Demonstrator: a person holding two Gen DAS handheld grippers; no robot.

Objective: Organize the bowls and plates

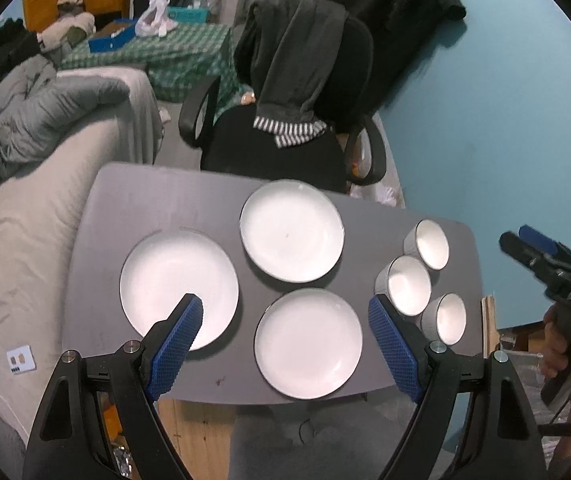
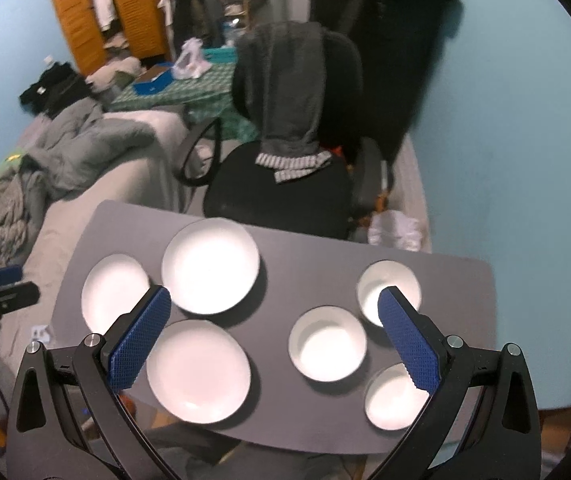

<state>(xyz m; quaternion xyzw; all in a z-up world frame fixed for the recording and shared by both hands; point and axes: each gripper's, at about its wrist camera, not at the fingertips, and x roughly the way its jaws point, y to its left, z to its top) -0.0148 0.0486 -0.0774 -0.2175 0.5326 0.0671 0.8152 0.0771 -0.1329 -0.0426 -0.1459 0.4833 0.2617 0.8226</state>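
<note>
Plates (image 1: 308, 343) lay left on counter (image 1: 157, 200), bowls (image 2: 327, 343) right. Left gripper (image 1: 285, 312) nearer plates, right gripper (image 2: 275, 300) nearer bowls. Both fingers wide apart, empty.

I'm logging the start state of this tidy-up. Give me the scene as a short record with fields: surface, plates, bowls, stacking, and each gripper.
surface: grey table
plates: three white plates, lying flat on the table's left and middle
bowls: three white bowls, upright in a row along the right side
stacking: none; each piece lies separately
left gripper: open, empty, above the table's near edge
right gripper: open, empty, above the table
behind table: black office chair draped with clothing
</note>
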